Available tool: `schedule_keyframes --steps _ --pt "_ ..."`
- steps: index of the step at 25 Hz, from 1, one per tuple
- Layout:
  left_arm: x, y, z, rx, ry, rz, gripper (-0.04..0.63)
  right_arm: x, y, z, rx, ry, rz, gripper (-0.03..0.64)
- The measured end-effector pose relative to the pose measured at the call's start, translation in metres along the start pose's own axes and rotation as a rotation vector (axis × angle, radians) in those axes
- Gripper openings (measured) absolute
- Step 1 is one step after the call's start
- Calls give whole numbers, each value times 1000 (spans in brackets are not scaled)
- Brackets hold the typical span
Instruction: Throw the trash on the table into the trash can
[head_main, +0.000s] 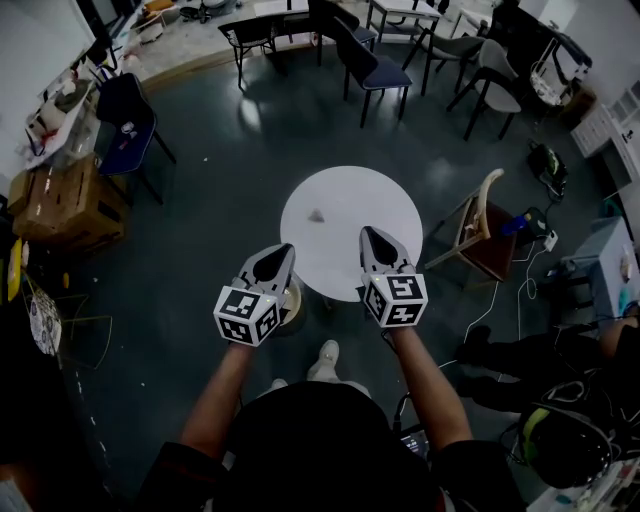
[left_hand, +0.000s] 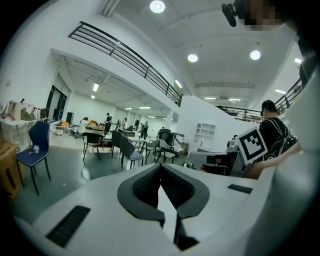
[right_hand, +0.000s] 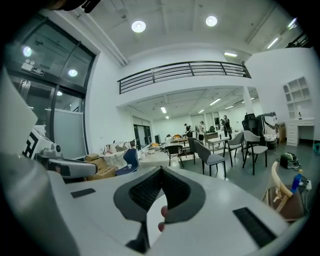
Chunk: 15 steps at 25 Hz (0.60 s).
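Note:
A small crumpled piece of pale trash (head_main: 317, 215) lies on the round white table (head_main: 380, 200), left of its middle. My left gripper (head_main: 287, 248) hovers at the table's near left edge, its jaws shut and empty. Over the near edge, my right gripper (head_main: 367, 231) is also shut with nothing in it. Both point toward the trash from the near side, short of it. A round bin with a pale rim (head_main: 291, 302) stands on the floor beside the table, partly hidden under the left gripper. In the left gripper view (left_hand: 160, 166) and the right gripper view (right_hand: 161, 170) the jaw tips meet.
A wooden chair (head_main: 482, 228) stands right of the table, with cables and a power strip (head_main: 548, 240) beyond it. Cardboard boxes (head_main: 62, 205) and a blue chair (head_main: 130, 122) are at the left. Dark chairs (head_main: 372, 68) stand at the far side. My shoes (head_main: 325, 360) are below the table.

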<state>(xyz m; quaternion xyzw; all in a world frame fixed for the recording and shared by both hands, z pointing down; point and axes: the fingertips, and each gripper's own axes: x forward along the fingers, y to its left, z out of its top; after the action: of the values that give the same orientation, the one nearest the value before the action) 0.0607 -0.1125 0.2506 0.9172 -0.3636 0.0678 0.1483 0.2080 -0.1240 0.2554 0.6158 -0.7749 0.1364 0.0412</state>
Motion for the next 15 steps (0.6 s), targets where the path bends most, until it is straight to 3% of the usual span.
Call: schedule_keyframes --steps 10,15 --pt "45 9 -23 -20 23 63 11 33 -41 -34 15 63 45 18" --pt "62 24 -30 -30 53 23 11 57 -44 -45 26 90 45 18"
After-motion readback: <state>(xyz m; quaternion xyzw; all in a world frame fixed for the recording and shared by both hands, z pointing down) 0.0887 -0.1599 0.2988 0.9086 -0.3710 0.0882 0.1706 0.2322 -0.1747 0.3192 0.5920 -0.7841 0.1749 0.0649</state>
